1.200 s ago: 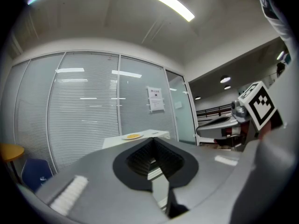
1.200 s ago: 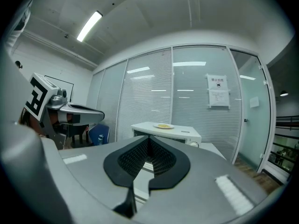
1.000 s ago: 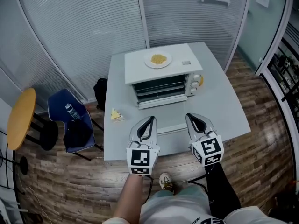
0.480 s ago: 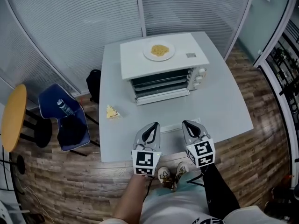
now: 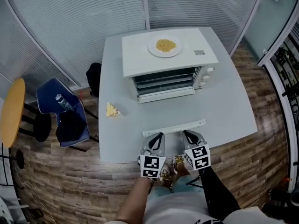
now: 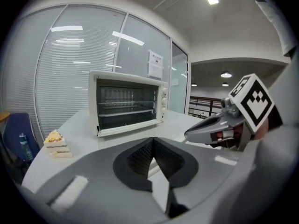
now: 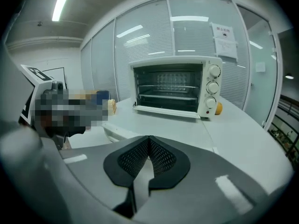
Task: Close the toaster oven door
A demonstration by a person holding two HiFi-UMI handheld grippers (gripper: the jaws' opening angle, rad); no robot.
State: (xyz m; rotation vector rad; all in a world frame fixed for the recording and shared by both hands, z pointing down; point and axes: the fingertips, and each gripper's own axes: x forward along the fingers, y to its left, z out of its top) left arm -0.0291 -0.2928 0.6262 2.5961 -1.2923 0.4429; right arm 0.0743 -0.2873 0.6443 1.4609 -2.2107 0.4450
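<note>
A white toaster oven (image 5: 166,62) stands at the far middle of the pale table (image 5: 224,111). Its door (image 5: 166,95) hangs down open, and the wire racks (image 6: 126,108) inside show in both gripper views. My left gripper (image 5: 158,137) and right gripper (image 5: 188,135) are side by side at the table's near edge, well short of the oven (image 7: 175,90). Each is shut with nothing between its jaws: the left gripper (image 6: 150,143) and the right gripper (image 7: 148,139) both have their pads pressed together.
A plate of yellow food (image 5: 164,45) sits on the oven's top. A long white bar (image 5: 174,126) lies on the table just ahead of the grippers. A small sandwich piece (image 5: 112,110) lies to the left. A blue chair (image 5: 65,118) stands beside the table's left edge.
Both grippers have drawn back toward the table's near edge and closer together. They stayed shut. The oven door has not moved.
</note>
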